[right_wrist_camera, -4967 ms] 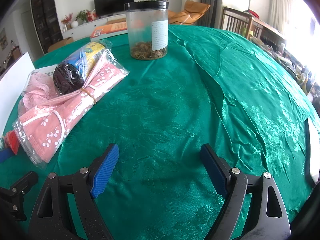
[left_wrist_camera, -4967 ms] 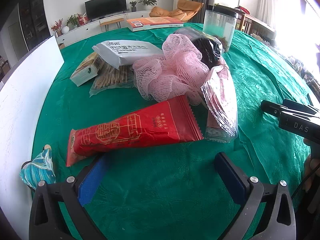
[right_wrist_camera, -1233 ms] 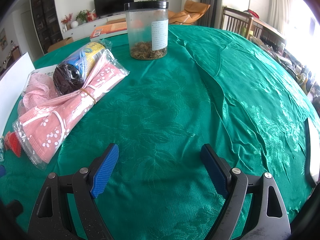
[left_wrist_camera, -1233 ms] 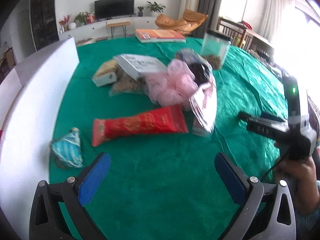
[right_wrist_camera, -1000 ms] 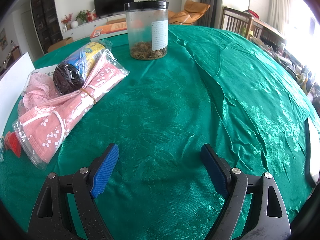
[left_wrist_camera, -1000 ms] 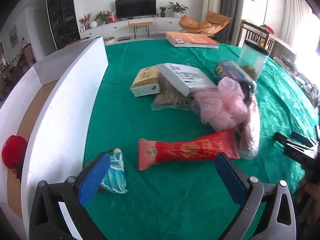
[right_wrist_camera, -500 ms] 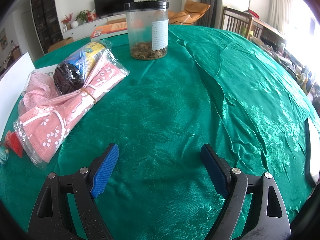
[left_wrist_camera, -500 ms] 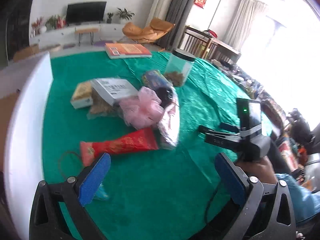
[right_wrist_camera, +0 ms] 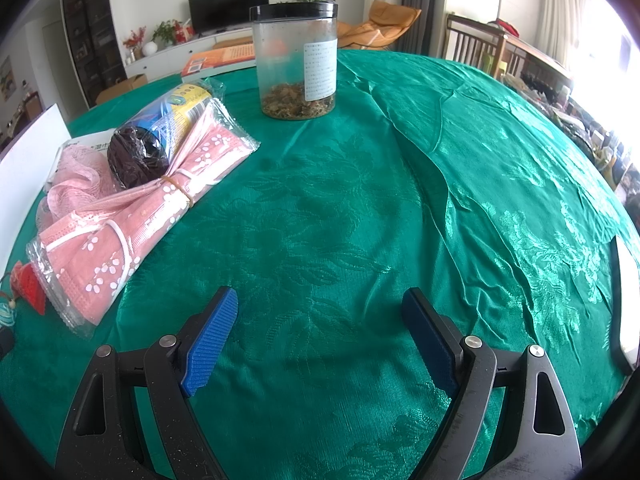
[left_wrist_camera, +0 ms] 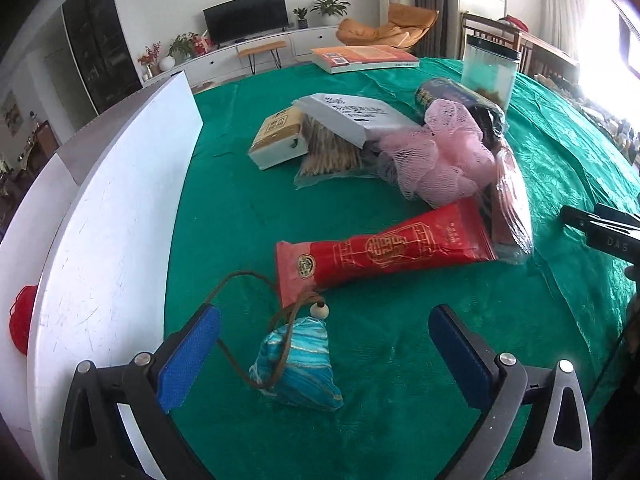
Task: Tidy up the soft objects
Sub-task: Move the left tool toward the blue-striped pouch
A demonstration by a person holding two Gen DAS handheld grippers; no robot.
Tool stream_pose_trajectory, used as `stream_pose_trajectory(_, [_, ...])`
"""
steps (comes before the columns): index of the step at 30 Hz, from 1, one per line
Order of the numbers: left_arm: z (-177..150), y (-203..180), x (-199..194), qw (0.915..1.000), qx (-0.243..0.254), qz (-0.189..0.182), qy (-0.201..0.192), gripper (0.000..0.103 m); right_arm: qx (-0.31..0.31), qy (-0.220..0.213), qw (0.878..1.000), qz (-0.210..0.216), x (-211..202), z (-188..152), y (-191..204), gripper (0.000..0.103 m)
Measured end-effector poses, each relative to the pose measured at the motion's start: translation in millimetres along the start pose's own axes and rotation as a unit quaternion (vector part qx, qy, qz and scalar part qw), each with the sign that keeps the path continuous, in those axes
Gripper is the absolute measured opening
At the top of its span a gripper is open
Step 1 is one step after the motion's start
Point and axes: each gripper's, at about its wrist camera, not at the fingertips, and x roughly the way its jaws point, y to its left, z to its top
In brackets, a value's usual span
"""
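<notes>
A small blue striped pouch (left_wrist_camera: 298, 364) with a brown cord and bead lies on the green cloth between the fingers of my open left gripper (left_wrist_camera: 324, 354), untouched. Beyond it lie a red snack packet (left_wrist_camera: 384, 250), a pink mesh puff (left_wrist_camera: 438, 160) and a clear bag of pink masks (right_wrist_camera: 132, 232). A white bin (left_wrist_camera: 108, 216) stands at the left with a red yarn ball (left_wrist_camera: 22, 320) inside. My right gripper (right_wrist_camera: 320, 336) is open and empty over bare cloth; it also shows in the left wrist view (left_wrist_camera: 600, 228) at the right edge.
A white box (left_wrist_camera: 352, 118), a tissue pack (left_wrist_camera: 278, 140), a bag of sticks (left_wrist_camera: 332, 152), a dark roll in blue wrap (right_wrist_camera: 160, 136), a clear jar (right_wrist_camera: 298, 60) and an orange book (left_wrist_camera: 362, 58) sit farther back. A white strip (right_wrist_camera: 624, 300) lies at the right.
My left gripper swung about, rose, then came back low over the blue pouch, which now lies between its fingers. The right gripper has stayed still.
</notes>
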Motion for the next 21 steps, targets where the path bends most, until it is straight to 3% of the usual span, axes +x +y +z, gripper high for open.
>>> stream_pose_trajectory(5, [-2,4,9,0.9998,-0.016,0.001,0.008,0.103,0.0,0.0,1.0,0.0,0,0,0,0.087])
stream_pose_trajectory(13, [-10,3,7,0.9991,-0.029,-0.028,0.017,0.103,0.003,0.001,1.0,0.011,-2,0,-2,0.087])
stream_pose_trajectory(14, [-10,3,4,0.9991,-0.028,-0.028,0.014,0.103,0.014,-0.001,1.0,0.026,-4,1,-4,0.087])
stream_pose_trajectory(17, [-10,5,-1,0.999,-0.03,-0.031,0.009,0.103,0.079,-0.018,0.986,0.144,-13,2,-10,0.087])
stream_pose_trajectory(21, [-10,3,-1,0.9994,-0.02,-0.027,0.012,0.103,0.069,0.003,0.977,0.203,-6,23,27,0.087])
